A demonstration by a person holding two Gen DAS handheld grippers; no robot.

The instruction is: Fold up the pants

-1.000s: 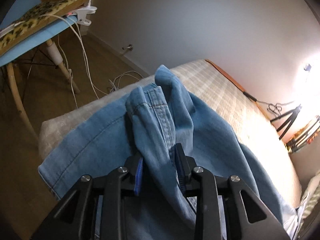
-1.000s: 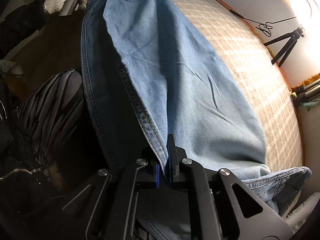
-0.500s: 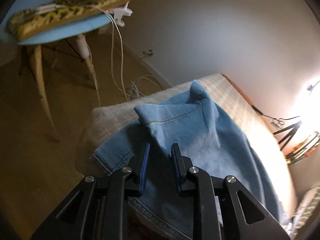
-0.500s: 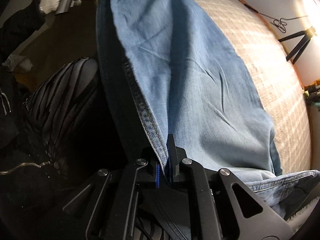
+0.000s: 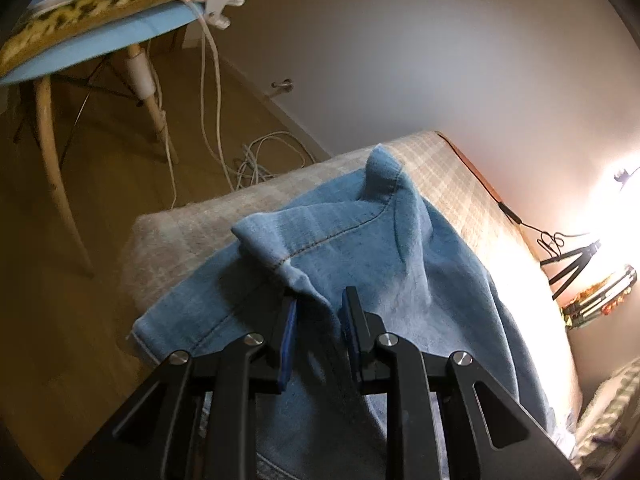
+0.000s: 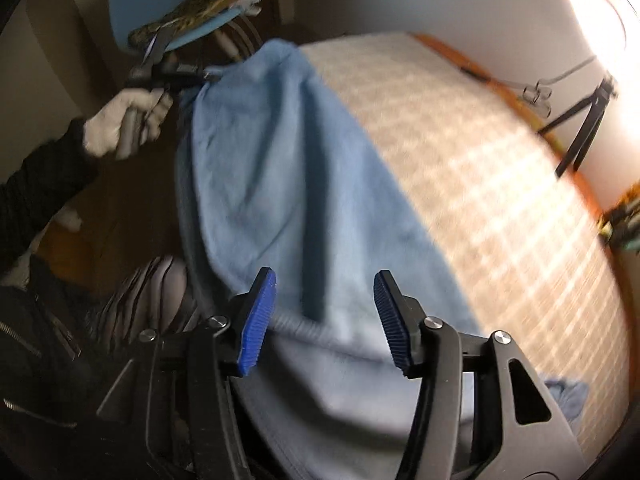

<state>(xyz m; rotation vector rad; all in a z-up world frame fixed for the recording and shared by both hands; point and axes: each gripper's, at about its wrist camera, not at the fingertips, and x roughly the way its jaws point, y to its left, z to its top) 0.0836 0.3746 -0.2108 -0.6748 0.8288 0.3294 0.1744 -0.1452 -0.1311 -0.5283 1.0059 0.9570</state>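
Light blue denim pants (image 5: 360, 256) lie along the near edge of a bed with a beige plaid cover (image 5: 472, 184). My left gripper (image 5: 318, 312) sits over the hem end; its jaws are partly apart with a fold of denim between them, and I cannot tell if the pads press it. In the right wrist view the pants (image 6: 280, 184) stretch away toward the left gripper (image 6: 176, 74), held by a white-gloved hand. My right gripper (image 6: 324, 308) is wide open just above the near end of the pants, holding nothing.
A blue chair (image 5: 96, 40) with a leopard-print cushion and white cables stands on the wood floor past the bed's end. A tripod (image 5: 572, 260) and a bright lamp stand by the wall behind the bed. The person's legs (image 6: 120, 320) are at the bed's near side.
My right gripper has opened and let go of the pants edge, and its view has swung up. My left gripper lowered the hem onto the bed; its jaws widened slightly.
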